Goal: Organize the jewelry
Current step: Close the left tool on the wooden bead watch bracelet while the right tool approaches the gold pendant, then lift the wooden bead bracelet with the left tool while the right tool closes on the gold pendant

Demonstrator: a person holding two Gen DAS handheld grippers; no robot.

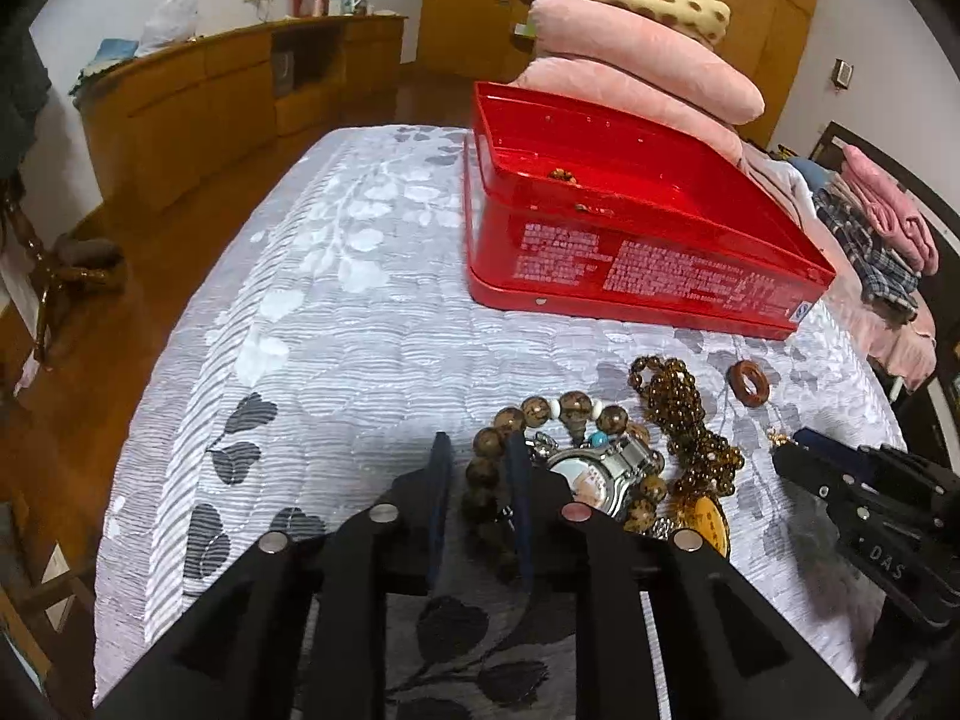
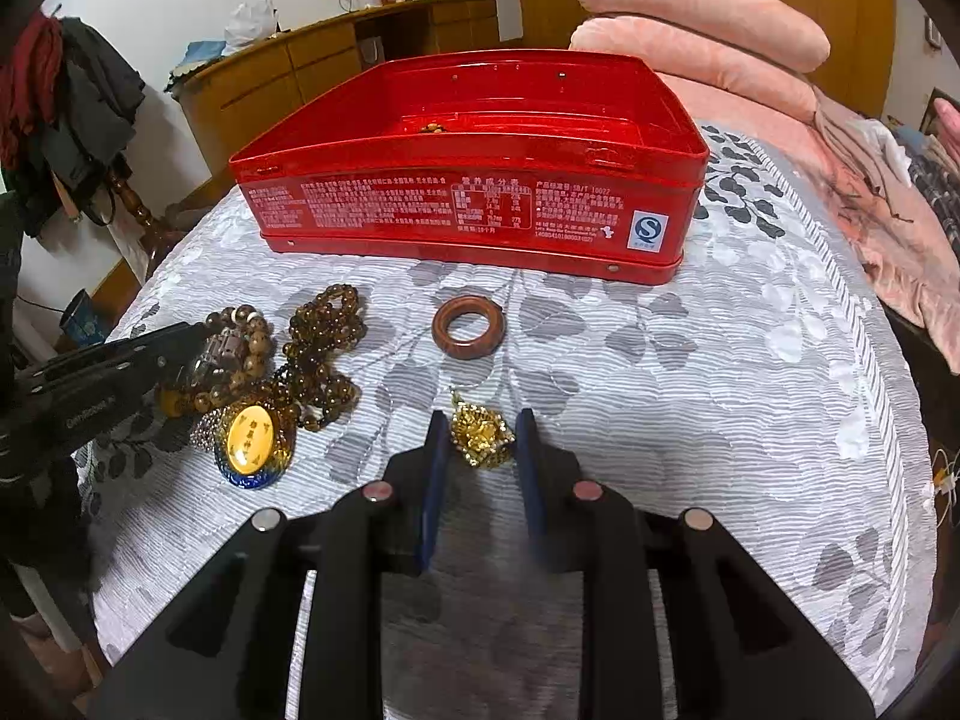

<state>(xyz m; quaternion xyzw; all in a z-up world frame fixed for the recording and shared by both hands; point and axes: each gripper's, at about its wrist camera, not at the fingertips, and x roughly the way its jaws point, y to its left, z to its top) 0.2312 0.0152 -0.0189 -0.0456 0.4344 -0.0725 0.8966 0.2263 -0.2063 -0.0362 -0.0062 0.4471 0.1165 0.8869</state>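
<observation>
A red tin box stands open on the bed with a few beads inside. In front of it lies a jewelry pile: a large brown bead bracelet, a silver watch, a small amber bead necklace and a yellow pendant. A brown ring lies apart. My left gripper is open around part of the bracelet. My right gripper is open around a gold ornament.
The bed has a grey leaf-pattern cover. Pink pillows are stacked behind the box, folded clothes at the right. A wooden cabinet stands along the far wall, wooden floor at the left.
</observation>
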